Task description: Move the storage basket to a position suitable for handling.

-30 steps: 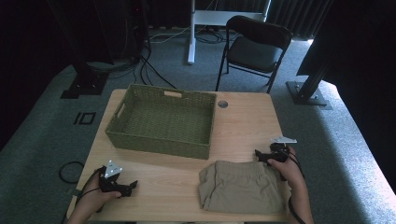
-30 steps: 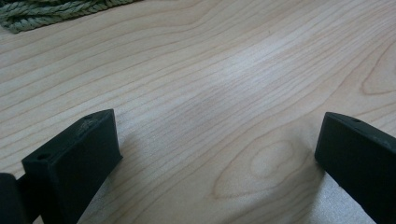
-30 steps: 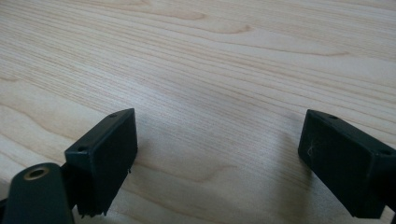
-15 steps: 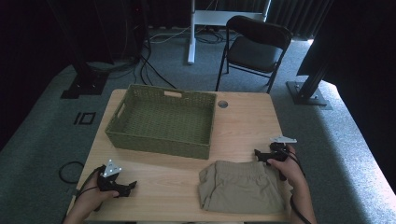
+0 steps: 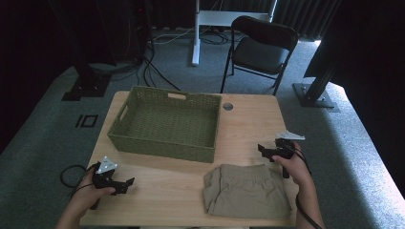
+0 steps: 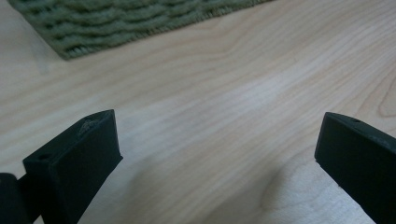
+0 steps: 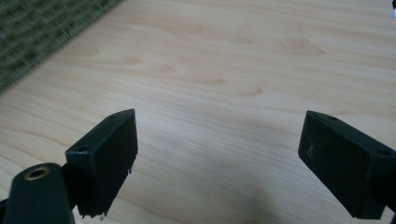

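Both tongs gaping, empty: left tongs (image 5: 125,183) at table (image 5: 248,124) front-left, right tongs (image 5: 265,151) beside folded shorts (image 5: 246,192). Green basket (image 5: 167,145) empty, back-left of shorts.

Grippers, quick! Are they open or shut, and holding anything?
Left gripper: open, holding nothing, over bare table.
Right gripper: open, holding nothing, over bare table.
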